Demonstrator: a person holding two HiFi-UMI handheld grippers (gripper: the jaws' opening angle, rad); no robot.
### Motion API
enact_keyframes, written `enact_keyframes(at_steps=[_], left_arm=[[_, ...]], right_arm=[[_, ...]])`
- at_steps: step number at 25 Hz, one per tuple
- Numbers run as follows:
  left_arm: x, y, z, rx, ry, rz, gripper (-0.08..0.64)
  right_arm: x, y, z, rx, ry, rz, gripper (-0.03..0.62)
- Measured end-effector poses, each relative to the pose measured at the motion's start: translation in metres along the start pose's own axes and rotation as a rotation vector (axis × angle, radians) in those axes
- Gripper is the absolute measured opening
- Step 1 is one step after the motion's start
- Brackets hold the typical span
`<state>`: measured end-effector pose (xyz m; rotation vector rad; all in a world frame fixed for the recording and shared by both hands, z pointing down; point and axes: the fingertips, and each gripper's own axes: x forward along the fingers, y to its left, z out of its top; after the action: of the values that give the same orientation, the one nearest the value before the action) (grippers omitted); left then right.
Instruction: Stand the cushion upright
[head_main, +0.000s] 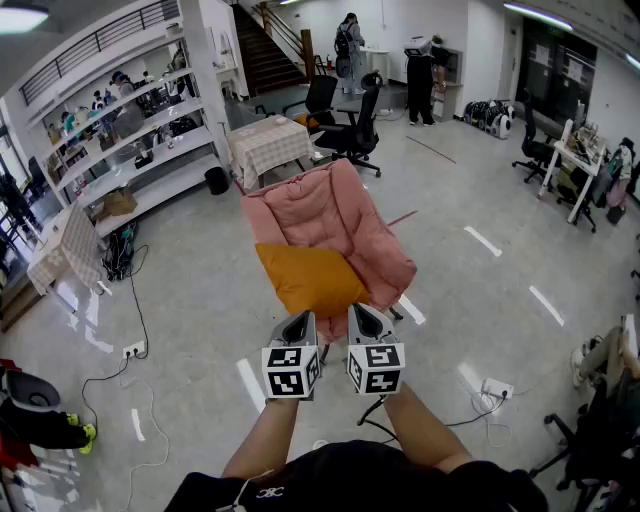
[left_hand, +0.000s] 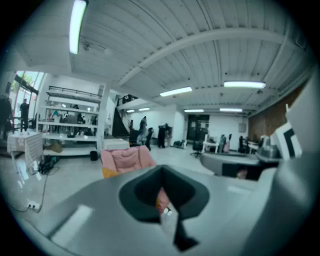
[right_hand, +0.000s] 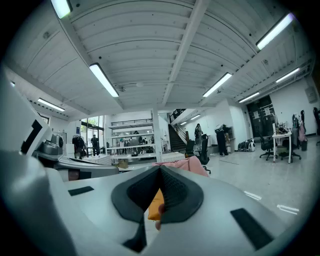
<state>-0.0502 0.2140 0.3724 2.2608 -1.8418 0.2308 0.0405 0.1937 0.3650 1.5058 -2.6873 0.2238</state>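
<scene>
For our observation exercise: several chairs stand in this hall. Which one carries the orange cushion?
The pink padded chair in the foreground; the orange cushion rests on it. The other chairs are black office chairs farther back.

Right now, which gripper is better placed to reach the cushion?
Probably the left gripper: it points at the middle of the cushion on the chair, while the right gripper faces only its corner. Both have shut fingers.
</scene>
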Motion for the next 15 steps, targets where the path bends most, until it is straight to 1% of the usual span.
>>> enact_keyframes(at_steps=[6,11,15], left_arm=[[0.002,-0.015,-0.011,-0.013,0.022,-0.007,-0.003],[0.005,-0.020,-0.015,-0.026,0.033,0.004,-0.003],[0.007,-0.026,-0.017,-0.032,0.048,0.010,-0.003]], right_arm=[[-0.004,-0.006,-0.010,0.010,0.018,0.017,-0.003],[-0.005,-0.012,-0.018,0.043,0.036,0.039,-0.003],[-0.008,-0.015,-0.019,0.044,0.044,0.059,-0.003]])
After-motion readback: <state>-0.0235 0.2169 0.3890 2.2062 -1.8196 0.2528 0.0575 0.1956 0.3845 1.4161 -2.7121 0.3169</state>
